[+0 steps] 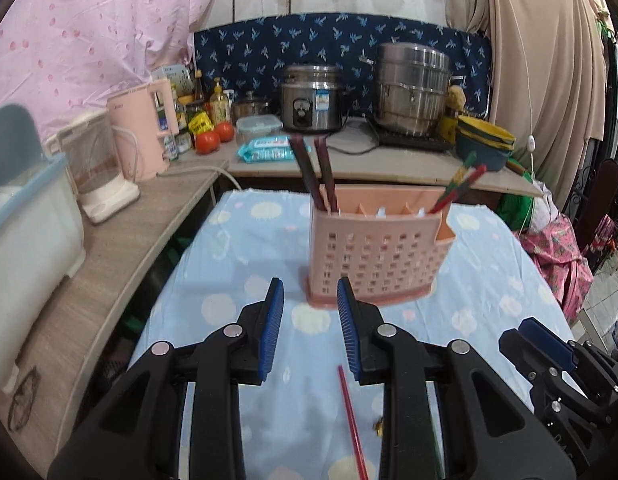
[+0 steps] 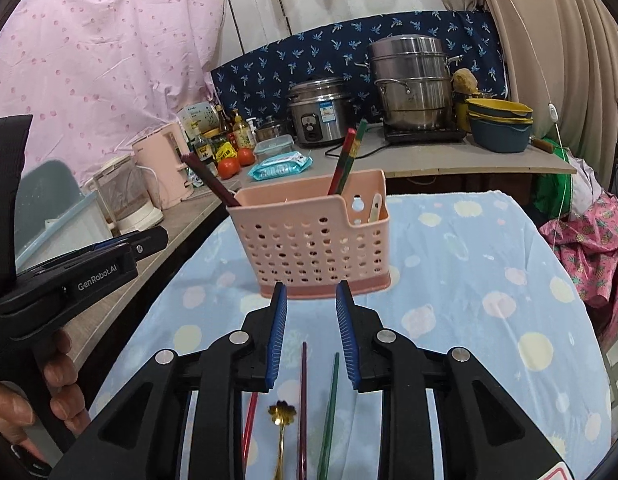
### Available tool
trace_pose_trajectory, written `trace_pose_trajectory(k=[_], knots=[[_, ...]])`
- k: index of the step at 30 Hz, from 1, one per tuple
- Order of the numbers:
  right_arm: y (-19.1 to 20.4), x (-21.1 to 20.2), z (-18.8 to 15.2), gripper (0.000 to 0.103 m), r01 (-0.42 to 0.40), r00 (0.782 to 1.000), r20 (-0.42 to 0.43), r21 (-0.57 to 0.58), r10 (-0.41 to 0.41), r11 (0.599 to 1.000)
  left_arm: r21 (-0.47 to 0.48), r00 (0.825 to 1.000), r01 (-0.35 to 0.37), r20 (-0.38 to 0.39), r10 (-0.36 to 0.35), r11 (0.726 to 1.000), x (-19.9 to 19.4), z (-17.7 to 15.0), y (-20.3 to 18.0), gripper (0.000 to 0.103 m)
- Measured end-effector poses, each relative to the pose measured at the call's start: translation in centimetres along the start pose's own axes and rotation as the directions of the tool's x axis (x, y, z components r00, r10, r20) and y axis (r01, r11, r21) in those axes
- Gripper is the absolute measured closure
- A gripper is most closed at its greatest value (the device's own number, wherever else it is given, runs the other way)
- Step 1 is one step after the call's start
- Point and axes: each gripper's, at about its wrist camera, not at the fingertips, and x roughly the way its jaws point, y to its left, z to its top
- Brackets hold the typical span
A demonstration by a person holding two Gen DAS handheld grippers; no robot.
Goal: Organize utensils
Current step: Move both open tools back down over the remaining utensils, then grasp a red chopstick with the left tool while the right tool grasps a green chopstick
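Observation:
A pink perforated utensil holder stands on the blue spotted tablecloth. Two dark chopsticks lean in its left end; a red and a green chopstick lean in its right end. My left gripper is open and empty, just in front of the holder, above a red chopstick. My right gripper is open and empty, above a dark red chopstick, a green chopstick, a red chopstick and a gold flower spoon lying on the cloth.
A wooden counter on the left holds a pink kettle and a white container. The back shelf holds a rice cooker, a steel steamer pot, bowls, tomatoes and bottles.

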Motion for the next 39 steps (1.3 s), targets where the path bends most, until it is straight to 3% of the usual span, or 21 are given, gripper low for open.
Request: trace_pose_trajectory(k=[12,21,26,30,39], knots=[[-0.9,-1.3,-8.5,0.077,0.071,0.985,-0.157,-0.006,-0.071,0.997,-0.02,0.99,-0.025,-0.143,0.022,0.999,0.1,-8.4,1.1,0.072],[-1.2,-2.0,-14.5,0.077,0.069,0.959,-0.275,0.025,-0.06,0.997,-0.026,0.969,-0.027,-0.245,0.02,0.999,-0.4,-14.0,1.6,0.072],[-0.8,-2.4,-16.0,0.077,0.068,0.952,-0.301,0.023,-0.058,0.997,-0.018,0.962,-0.002,-0.273,-0.003,1.0,-0.8,-15.5,0.7,0.071],[-0.8,-2.7,-16.3,0.077,0.074,0.952,-0.298,0.016,-0.066,0.997,-0.004,0.962,0.019,-0.274,-0.019,1.0,-1.5,-16.3,-0.3,0.061],[-0.5,-3.3,-17.3,0.079,0.078,0.95,-0.302,-0.014,-0.078,0.997,0.025,0.96,0.062,-0.274,-0.053,0.998,-2.5,-17.2,-2.0,0.057]])
